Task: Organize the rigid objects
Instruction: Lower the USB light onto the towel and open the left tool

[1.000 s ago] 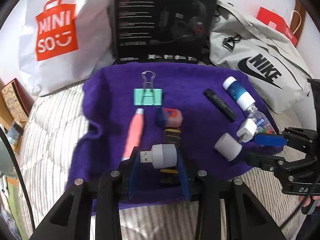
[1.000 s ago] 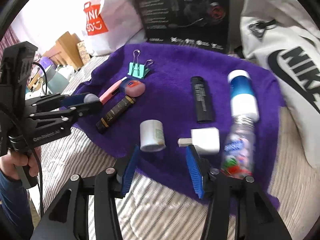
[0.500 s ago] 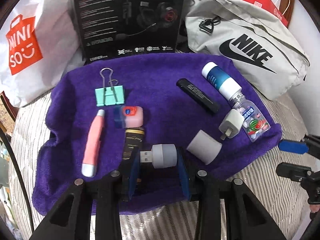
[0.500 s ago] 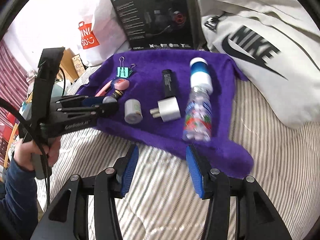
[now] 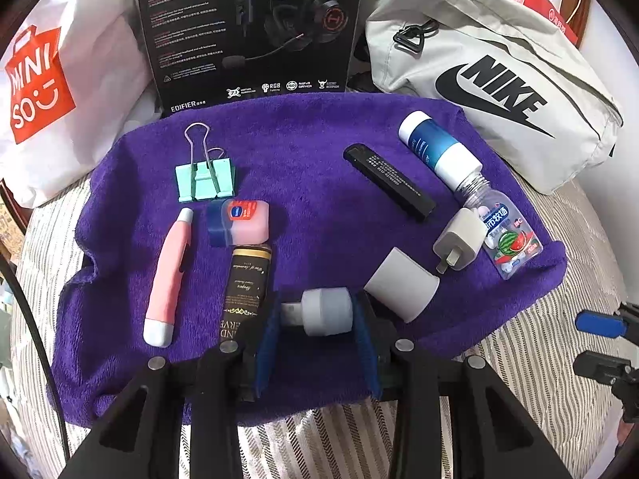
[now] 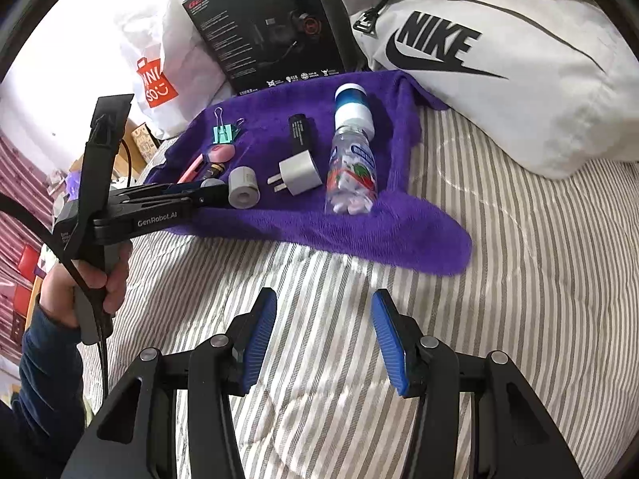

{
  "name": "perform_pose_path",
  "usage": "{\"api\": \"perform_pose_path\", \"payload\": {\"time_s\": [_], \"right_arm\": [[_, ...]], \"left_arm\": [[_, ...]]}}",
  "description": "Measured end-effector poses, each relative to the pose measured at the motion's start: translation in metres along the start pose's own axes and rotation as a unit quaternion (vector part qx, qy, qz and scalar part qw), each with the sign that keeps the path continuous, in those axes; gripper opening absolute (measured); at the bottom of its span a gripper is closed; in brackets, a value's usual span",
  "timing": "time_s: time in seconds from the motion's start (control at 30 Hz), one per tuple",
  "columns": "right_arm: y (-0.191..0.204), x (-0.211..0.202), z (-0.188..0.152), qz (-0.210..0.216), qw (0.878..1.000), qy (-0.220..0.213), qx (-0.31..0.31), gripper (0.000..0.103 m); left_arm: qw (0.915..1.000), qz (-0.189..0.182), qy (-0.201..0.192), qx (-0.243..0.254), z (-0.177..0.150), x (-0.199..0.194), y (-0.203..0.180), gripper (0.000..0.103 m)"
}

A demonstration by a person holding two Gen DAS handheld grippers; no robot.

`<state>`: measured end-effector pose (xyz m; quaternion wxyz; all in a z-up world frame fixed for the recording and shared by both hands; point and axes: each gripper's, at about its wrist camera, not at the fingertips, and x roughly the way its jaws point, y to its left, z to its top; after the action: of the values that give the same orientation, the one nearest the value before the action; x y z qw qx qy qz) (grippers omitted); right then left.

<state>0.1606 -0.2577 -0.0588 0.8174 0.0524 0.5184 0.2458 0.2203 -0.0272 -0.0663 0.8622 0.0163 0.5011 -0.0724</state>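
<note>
My left gripper [image 5: 315, 315] is shut on a small grey USB plug adapter [image 5: 319, 311], held just above the front of the purple towel [image 5: 303, 151]. On the towel lie a mint binder clip [image 5: 204, 177], a pink pen [image 5: 169, 275], a pink and blue jar [image 5: 239, 221], a dark tube [image 5: 243, 283], a black lighter [image 5: 389, 181], a white charger [image 5: 457, 245], a white cylinder [image 5: 401, 283] and a candy bottle [image 5: 471, 187]. My right gripper [image 6: 323, 337] is open and empty over the striped bedding, in front of the towel [image 6: 359, 215].
Behind the towel stand a black headset box [image 5: 251, 28], a white Miniso bag [image 5: 44, 76] and a grey Nike bag [image 5: 491, 80]. Striped bedding [image 6: 499, 299] spreads in front and to the right. The left gripper body [image 6: 151, 207] shows in the right wrist view.
My right gripper has pulled back from the towel to over the bedding. My left gripper has moved right and back with the adapter still in it.
</note>
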Motion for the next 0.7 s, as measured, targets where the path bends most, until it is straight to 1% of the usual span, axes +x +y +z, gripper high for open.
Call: {"api": "perform_pose_path", "payload": {"time_s": [0.2, 0.27, 0.33, 0.43, 0.5, 0.57, 0.7], "right_arm": [[-0.002, -0.003, -0.008, 0.004, 1.000, 0.007, 0.012, 0.049], [-0.004, -0.007, -0.011, 0.006, 1.000, 0.004, 0.021, 0.049], [-0.005, -0.011, -0.012, 0.005, 1.000, 0.002, 0.028, 0.049], [-0.003, -0.018, -0.013, 0.002, 0.999, -0.006, 0.034, 0.051], [0.001, -0.025, -0.013, -0.011, 0.999, -0.014, 0.036, 0.054], [0.004, -0.030, -0.013, -0.019, 0.999, -0.022, 0.037, 0.061], [0.015, -0.047, -0.012, -0.037, 0.997, -0.048, 0.044, 0.070]], "left_arm": [[0.9999, 0.012, 0.000, 0.002, -0.002, -0.007, 0.000, 0.037], [0.9999, 0.013, -0.003, 0.000, -0.005, -0.012, 0.002, 0.044], [0.9998, 0.015, -0.007, -0.007, -0.007, -0.018, 0.006, 0.061], [0.9997, 0.010, -0.016, -0.017, -0.014, -0.032, 0.009, 0.077], [0.9996, 0.002, -0.021, -0.020, -0.019, -0.042, 0.008, 0.082], [0.9994, 0.010, -0.025, -0.022, -0.027, -0.054, 0.006, 0.085], [0.9979, 0.028, -0.047, -0.036, -0.045, -0.082, 0.003, 0.099]]}}
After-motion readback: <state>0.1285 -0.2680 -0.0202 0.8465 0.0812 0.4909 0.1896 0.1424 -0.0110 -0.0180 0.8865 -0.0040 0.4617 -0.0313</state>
